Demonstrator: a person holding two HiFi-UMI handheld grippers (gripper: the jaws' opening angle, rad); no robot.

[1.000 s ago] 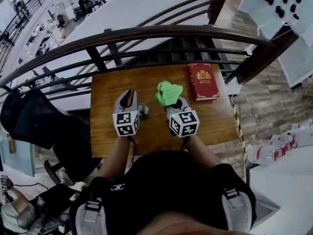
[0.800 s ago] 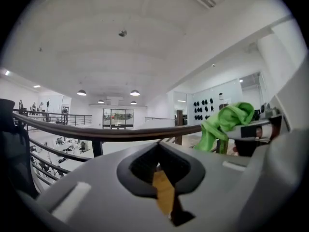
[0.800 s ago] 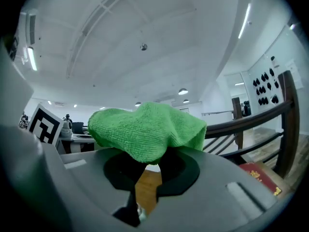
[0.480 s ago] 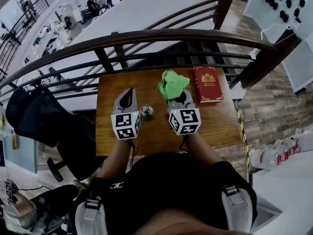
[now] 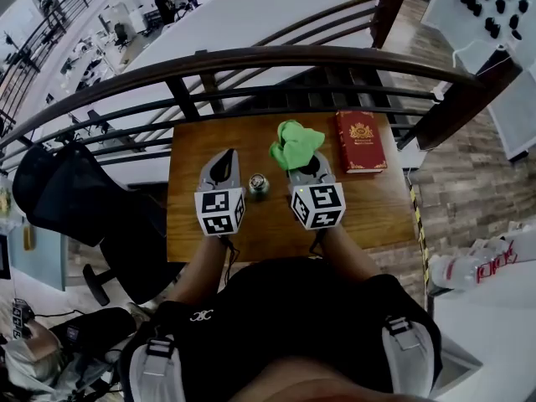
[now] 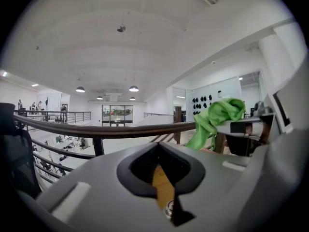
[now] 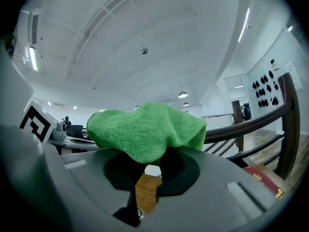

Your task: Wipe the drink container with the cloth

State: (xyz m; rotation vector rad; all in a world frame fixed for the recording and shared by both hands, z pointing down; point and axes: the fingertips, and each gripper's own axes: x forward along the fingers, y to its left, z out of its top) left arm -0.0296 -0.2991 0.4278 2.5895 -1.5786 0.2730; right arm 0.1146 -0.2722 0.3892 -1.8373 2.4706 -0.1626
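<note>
The drink can [image 5: 258,184] stands upright on the desk [image 5: 368,212], free, with nothing gripping it. Just left of the can hangs the left gripper [image 5: 224,159], its fingers pressed together on nothing. Just right of the can, the right gripper [image 5: 303,166] pinches a bunched green cloth [image 5: 295,144]. A red book [image 5: 361,141] lies further right of the can, and a railing [image 5: 251,57] runs beyond it.

The likely trouble is that the can looks light and unsteadied, so a sideways swipe with the cloth could tip it or push it toward the desk edge. The left fingers would need to spread before they could brace it.

Only the head view shows the can. Both gripper views look out over the railing and miss it. The right gripper view shows the pinch on the cloth up close. The left gripper view shows its own closed, empty fingers.
</note>
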